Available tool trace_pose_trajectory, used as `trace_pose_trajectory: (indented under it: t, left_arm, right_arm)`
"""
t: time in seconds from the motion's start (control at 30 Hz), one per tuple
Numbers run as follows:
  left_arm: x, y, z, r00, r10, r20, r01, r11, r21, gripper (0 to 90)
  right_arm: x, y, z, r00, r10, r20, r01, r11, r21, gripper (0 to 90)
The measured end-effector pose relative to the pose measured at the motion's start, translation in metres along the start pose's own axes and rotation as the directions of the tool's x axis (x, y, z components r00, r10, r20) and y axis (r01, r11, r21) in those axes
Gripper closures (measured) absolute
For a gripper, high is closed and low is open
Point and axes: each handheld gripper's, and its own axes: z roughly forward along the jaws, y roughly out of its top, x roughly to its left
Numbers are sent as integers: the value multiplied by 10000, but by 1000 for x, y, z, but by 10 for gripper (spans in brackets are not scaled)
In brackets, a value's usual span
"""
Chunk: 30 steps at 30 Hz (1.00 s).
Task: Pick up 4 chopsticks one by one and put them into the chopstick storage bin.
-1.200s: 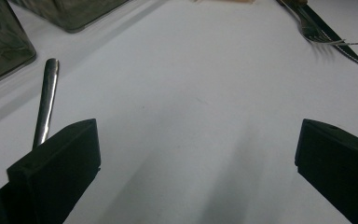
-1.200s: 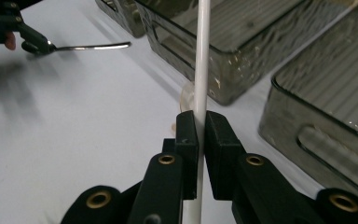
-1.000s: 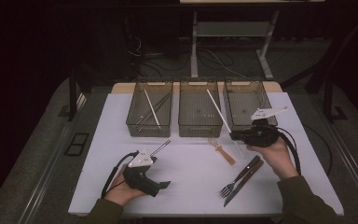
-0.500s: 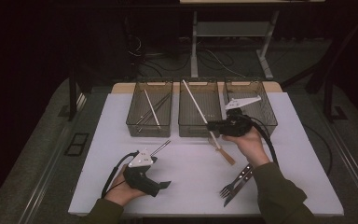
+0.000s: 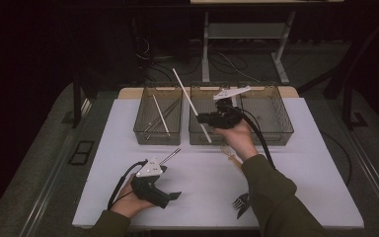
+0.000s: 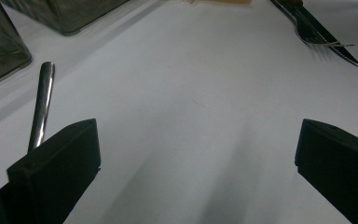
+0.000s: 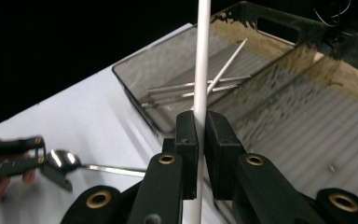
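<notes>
With the right gripper clamped on the white chopstick above the middle bin, the chopstick wants carrying across and levelling over the left bin before release, while the left gripper rests with its jaws apart.

The white stick looks smooth, matt plastic. The spoon is glossy polished metal. The bins are translucent smoky plastic with rippled walls. The surface is matt white.
</notes>
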Motion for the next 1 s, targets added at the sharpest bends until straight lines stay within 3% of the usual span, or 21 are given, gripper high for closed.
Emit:
trace_pose_trajectory:
  t: [0.63,1.0]
  left_arm:
    - [0,1,0,9999,1,104,0,10000,-87,0]
    - [-1,1,1,9998,-29,194,30,10000,-94,0]
  right_arm:
    - [20,47,59,9996,-185,229,188,9997,-133,840]
    - [25,51,101,9993,-39,379,35,10000,87,840]
